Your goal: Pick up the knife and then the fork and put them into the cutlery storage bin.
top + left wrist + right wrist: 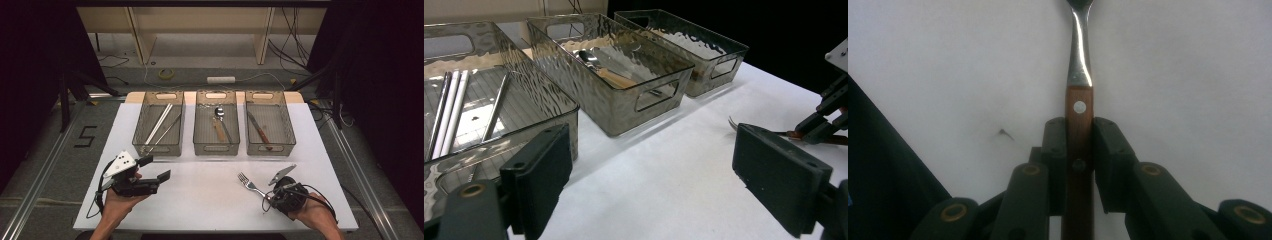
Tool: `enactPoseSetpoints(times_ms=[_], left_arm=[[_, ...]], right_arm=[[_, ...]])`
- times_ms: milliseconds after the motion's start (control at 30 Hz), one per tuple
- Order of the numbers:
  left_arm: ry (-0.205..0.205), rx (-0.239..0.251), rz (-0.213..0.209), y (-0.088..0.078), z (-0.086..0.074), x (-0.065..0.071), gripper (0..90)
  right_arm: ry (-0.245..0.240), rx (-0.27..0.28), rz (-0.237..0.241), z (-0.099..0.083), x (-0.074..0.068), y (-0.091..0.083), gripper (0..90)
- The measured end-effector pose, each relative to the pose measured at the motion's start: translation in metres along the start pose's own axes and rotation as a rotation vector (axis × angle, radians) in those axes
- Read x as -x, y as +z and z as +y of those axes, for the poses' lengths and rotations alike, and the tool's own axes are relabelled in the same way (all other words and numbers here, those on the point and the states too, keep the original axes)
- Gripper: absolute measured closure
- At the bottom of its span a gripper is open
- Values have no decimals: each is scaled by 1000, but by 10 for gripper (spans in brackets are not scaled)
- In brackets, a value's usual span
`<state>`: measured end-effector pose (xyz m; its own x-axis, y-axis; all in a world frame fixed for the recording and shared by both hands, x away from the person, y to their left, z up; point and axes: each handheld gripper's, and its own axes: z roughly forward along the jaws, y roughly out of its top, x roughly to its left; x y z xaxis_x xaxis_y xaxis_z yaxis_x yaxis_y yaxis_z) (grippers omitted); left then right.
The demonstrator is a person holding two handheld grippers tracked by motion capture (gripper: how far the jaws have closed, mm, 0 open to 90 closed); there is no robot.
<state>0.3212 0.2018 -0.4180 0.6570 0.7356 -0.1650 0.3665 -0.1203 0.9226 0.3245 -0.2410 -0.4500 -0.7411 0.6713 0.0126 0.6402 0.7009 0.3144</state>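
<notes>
Wooden fork (1079, 130) handle clamped in right claw (1079, 145) | left claw (664, 175) wide, idle | lift level off worktop (200, 195), keep grip square.

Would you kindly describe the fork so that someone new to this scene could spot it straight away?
Start at the white table with three clear bins along its far side. In front of the right-hand bin, near the front edge, the fork lies on the bare surface, its wooden handle clamped in the right gripper. It is the one piece of cutlery outside the bins.
</notes>
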Motion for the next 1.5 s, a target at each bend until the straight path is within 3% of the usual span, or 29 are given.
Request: enactPoseSetpoints(times_ms=[367,733,1500], left_arm=[[-1,-3,3,1,0,0,157],[-1,-3,7,1,0,-1,157],[0,-3,6,1,0,-1,157]], right_arm=[[-2,68,7,6,7,-15,774],[22,159,20,23,27,-34,774],[29,227,14,49,47,-50,774]])
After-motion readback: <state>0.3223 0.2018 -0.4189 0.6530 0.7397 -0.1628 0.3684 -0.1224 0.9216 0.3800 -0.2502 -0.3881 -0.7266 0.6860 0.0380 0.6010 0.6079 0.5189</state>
